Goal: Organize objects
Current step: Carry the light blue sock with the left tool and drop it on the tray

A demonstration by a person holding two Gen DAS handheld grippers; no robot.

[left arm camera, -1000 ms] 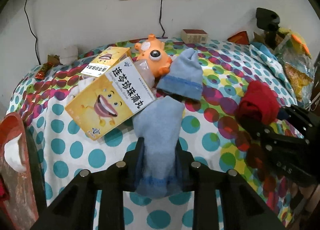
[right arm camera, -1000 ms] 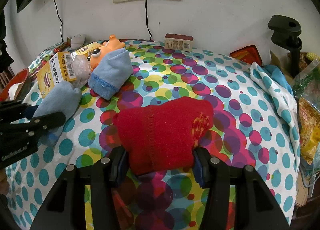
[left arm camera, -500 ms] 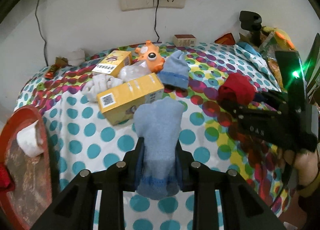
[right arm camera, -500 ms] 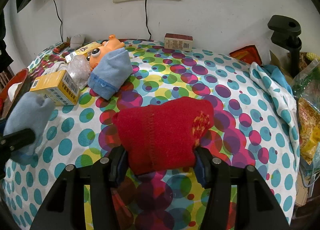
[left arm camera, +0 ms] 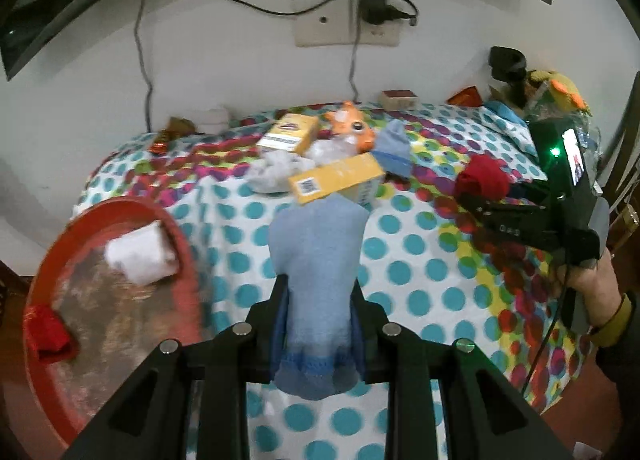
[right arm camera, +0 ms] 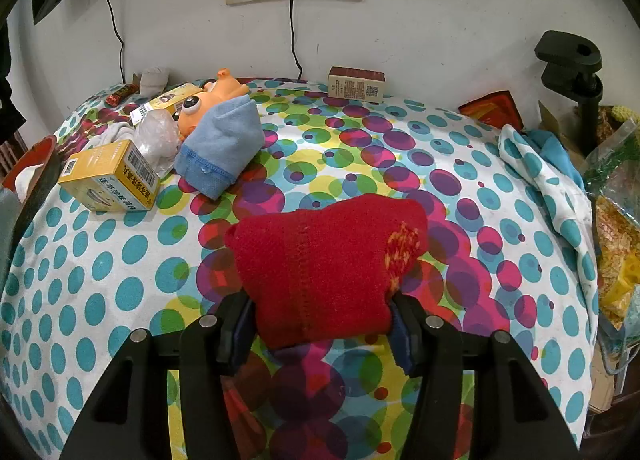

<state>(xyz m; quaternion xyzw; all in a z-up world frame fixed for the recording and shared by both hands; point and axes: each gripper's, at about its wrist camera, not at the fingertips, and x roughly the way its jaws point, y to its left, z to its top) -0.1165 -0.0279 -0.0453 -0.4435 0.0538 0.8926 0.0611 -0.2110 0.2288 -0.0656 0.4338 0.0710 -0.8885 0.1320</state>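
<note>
My left gripper [left arm camera: 318,292] is shut on a light blue sock [left arm camera: 316,244], held in the air above the polka-dot cloth [left arm camera: 420,244]. To its left stands a round red tray [left arm camera: 44,268] holding a white rolled sock [left arm camera: 140,256] and a red sock [left arm camera: 48,332]. My right gripper [right arm camera: 320,300] is shut on a folded red sock [right arm camera: 328,248] low over the cloth. The left wrist view shows that gripper [left arm camera: 492,200] at the right, with a hand behind it. A second blue sock [right arm camera: 224,140] lies by the orange toy [right arm camera: 212,100].
A yellow box [right arm camera: 108,176] lies on its side at the left beside a crumpled plastic bag [right arm camera: 156,136]. A small brown box [right arm camera: 356,84] stands by the wall. Snack bags [right arm camera: 616,220] and a black clamp stand [right arm camera: 572,72] crowd the right edge.
My left gripper has risen and drawn back to the left with the blue sock, bringing the red tray into view. The yellow box tipped onto its side. The right gripper stayed put.
</note>
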